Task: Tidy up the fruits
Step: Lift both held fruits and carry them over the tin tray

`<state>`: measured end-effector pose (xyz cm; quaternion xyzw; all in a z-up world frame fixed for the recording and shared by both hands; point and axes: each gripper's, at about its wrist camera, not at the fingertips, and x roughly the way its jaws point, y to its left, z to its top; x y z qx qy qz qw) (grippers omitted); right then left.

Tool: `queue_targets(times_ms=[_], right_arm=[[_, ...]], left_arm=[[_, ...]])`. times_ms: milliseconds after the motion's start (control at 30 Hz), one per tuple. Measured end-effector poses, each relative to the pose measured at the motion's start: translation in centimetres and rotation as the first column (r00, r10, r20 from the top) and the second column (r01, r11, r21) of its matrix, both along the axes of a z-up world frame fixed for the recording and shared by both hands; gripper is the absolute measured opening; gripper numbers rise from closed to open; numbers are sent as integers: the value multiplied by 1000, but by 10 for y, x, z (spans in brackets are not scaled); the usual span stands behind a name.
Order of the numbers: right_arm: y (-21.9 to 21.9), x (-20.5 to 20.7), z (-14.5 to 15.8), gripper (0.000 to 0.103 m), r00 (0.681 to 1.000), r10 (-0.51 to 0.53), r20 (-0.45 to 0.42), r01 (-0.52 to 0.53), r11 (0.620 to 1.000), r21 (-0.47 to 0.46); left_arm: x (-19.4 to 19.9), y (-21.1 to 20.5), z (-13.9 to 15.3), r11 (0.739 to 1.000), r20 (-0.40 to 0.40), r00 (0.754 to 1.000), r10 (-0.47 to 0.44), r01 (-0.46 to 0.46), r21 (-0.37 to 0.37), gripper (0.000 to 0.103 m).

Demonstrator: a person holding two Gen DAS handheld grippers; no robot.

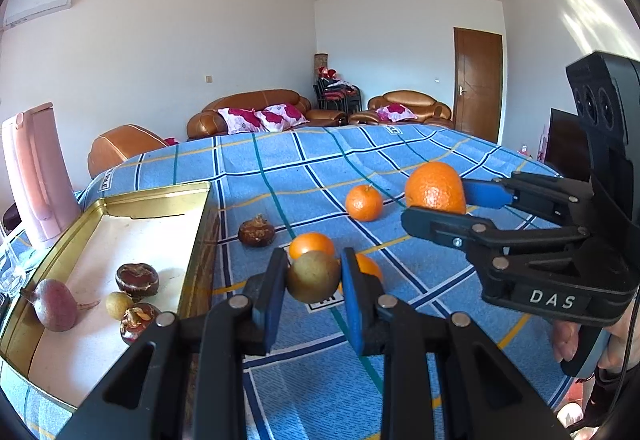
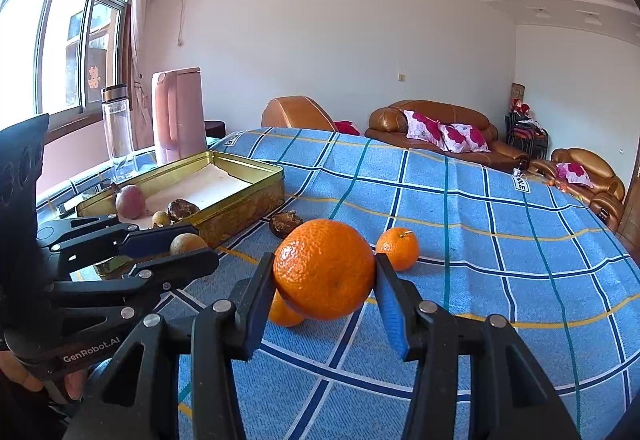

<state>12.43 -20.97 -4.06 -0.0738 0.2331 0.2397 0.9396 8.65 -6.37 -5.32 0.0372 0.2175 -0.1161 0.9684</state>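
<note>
Left gripper (image 1: 313, 276) clamped tight on a small round brownish-green fruit (image 1: 313, 276), blue pads pressing both its sides, held up off the blue checked cloth (image 1: 400, 320). Right behind those jaws, two oranges on the cloth: one (image 1: 311, 245) peeking over the held fruit, another (image 1: 370, 267) mostly hidden behind the right-hand finger. Further out past the tips, a small orange with a stem (image 1: 363, 202) and a dark brown shrivelled fruit (image 1: 256, 231), well apart from each other.

Off to the left of the jaws, a gold tin tray (image 1: 202, 232) sitting on the cloth. Inside it: a reddish root-looking thing (image 1: 56, 305), a small yellowish fruit (image 1: 119, 305) and two dark brown ones (image 1: 137, 279) (image 1: 136, 322), all bunched at the near end.

Right gripper (image 2: 325, 270) pinching a big orange (image 2: 325, 270), pads squeezed on both flanks, lifted clear of the cloth. Hanging to the right of the left jaws, roughly level with them, not touching.

Pink jug (image 2: 177, 114) and clear bottle (image 2: 117, 124) standing beyond the tray's far end. Brown sofas (image 1: 256, 112) way back.
</note>
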Motion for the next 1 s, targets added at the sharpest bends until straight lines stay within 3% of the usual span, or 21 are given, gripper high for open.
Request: queue_targets(times_ms=[1000], right_arm=[[-7,-19,8,50,995,10,95,-12,1000,28]], left_arm=[[-28,-6,12,999,130,991,22,-27,34,28]])
